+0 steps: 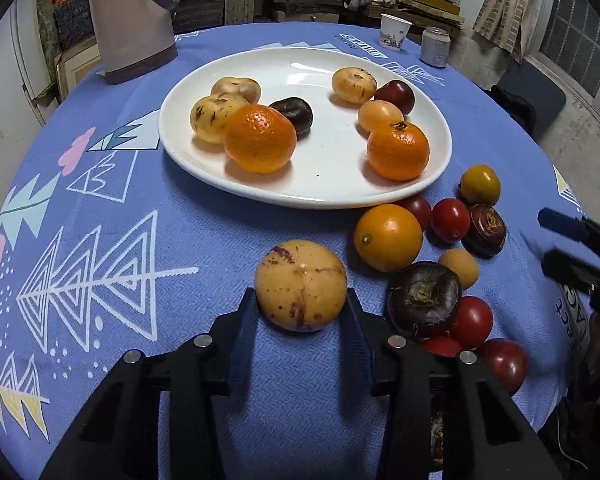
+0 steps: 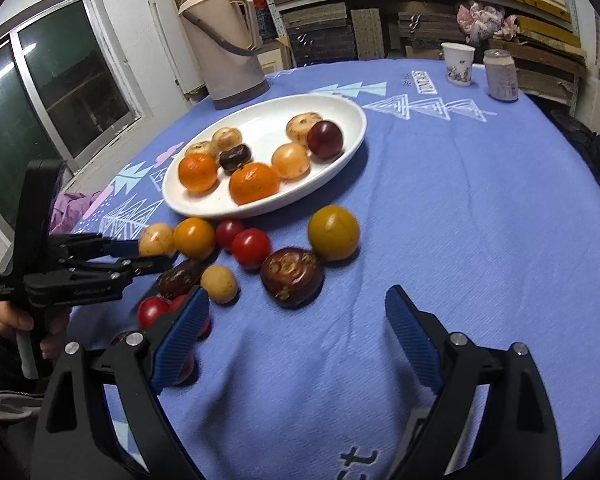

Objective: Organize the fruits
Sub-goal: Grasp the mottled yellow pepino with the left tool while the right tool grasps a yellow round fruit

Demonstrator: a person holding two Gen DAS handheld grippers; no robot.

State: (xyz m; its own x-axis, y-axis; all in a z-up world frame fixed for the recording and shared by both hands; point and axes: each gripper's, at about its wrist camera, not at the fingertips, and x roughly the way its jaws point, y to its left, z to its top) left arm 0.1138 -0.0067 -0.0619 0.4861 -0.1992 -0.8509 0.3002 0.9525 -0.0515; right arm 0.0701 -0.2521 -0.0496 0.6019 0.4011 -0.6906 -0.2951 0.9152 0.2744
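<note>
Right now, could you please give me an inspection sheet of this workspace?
Surface: round table under a blue patterned cloth.
Job's things: white plate holding eight fruits; about a dozen loose beside it.
Clutter: thermos, paper cup, can.
Grippers: left gripper closed on a speckled yellow fruit; right gripper open, empty.
Cables: nothing seen.
Surroundings: stacked shelves, window.
</note>
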